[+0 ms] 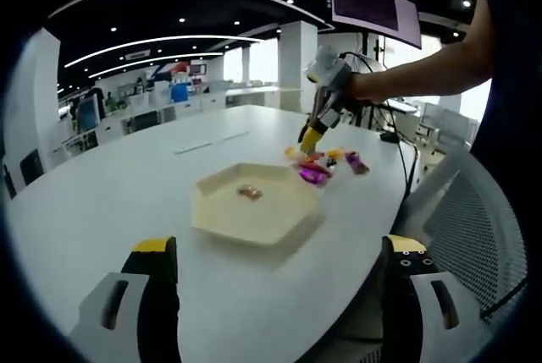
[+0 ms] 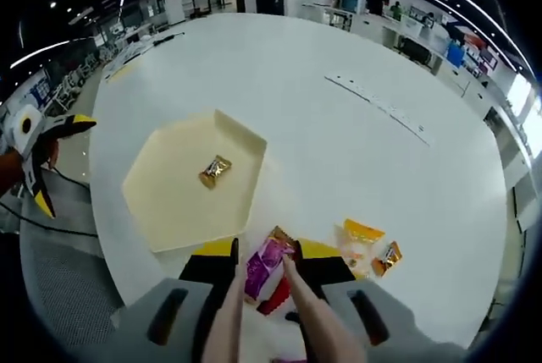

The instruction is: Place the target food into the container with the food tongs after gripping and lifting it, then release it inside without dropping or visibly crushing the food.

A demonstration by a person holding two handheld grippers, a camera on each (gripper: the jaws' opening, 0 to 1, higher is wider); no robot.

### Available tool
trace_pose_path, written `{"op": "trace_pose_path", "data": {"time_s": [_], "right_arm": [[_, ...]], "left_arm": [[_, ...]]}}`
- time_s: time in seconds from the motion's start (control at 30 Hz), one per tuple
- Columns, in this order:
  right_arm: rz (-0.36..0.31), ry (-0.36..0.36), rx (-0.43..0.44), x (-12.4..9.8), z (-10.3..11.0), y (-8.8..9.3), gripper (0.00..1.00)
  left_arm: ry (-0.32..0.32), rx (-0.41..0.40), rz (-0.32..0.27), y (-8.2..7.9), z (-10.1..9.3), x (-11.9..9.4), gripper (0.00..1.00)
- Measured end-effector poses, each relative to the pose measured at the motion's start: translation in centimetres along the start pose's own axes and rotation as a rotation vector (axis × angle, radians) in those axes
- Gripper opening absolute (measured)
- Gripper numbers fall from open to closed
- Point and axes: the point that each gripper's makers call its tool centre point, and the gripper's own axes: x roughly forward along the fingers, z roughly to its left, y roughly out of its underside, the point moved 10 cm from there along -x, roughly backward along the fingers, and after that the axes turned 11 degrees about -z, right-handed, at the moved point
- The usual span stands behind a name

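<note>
**Inspection: pick of purple snack packet with tongs, right side**

In the right gripper view my right hand-held gripper (image 2: pixel 269 272) is closed on a pair of food tongs (image 2: pixel 288 295), whose two pale arms run up from the bottom centre of the frame. Their tips sit on either side of a purple snack packet (image 2: pixel 264 266) at lower centre, and a red wrapper (image 2: pixel 275 299) lies just below it. I judge the packet pinched but cannot confirm that it is off the desk (image 2: pixel 339 126).

The cream hexagonal tray (image 2: pixel 169 202) lies just left of the packet, with one gold-wrapped candy (image 2: pixel 215 170) already inside it. An orange packet (image 2: pixel 360 240) and a small gold sweet (image 2: pixel 389 255) rest at lower right, apart from the tongs.

My left hand-held gripper (image 1: pixel 279 295) hangs open and empty at the bottom of the left gripper view, well short of the tray (image 1: pixel 254 211).

Recommendation: keep squeeze pressure only as firm as holds the packet. Lift straight up until it clears the neighbouring wrappers. Carry it left over the tray rim, lower it close to the tray floor beside the candy, then ease the tongs apart. The left side should stay clear of the tray.
</note>
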Motion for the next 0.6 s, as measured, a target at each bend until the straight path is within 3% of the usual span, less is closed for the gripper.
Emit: {"op": "trace_pose_path", "data": {"time_s": [0.6], "right_arm": [[0.020,0.031,0.010,1.8,0.0,1.4,0.26]], "left_arm": [[0.004,-0.001,0.007,0.1,-0.1,0.0,0.97]]}}
